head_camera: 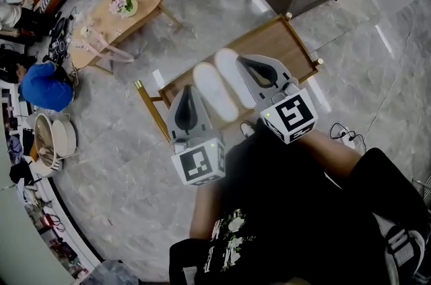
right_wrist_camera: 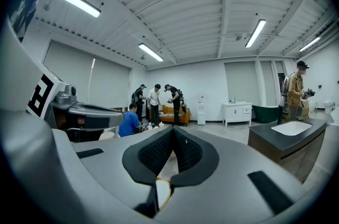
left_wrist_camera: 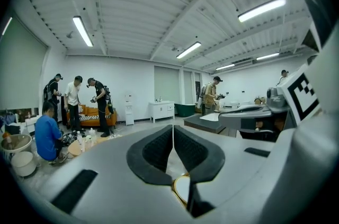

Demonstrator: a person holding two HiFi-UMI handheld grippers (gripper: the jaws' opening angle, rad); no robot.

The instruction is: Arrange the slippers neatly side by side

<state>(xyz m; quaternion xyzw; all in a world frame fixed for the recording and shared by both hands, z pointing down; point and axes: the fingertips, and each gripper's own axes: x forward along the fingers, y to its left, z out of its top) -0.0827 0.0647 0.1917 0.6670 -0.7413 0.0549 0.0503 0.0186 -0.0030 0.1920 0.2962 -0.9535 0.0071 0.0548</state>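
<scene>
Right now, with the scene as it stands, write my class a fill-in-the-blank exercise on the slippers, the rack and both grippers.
1. The white slippers lie ___ on the wooden rack.
2. The number of slippers on the rack is ___.
3. The jaws of the left gripper are ___.
4. Between its jaws the right gripper holds ___.

Missing words: side by side; two; shut; nothing.

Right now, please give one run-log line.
left tool: shut, empty | right tool: shut, empty | white oval slippers: side by side on brown wooden rack
</scene>
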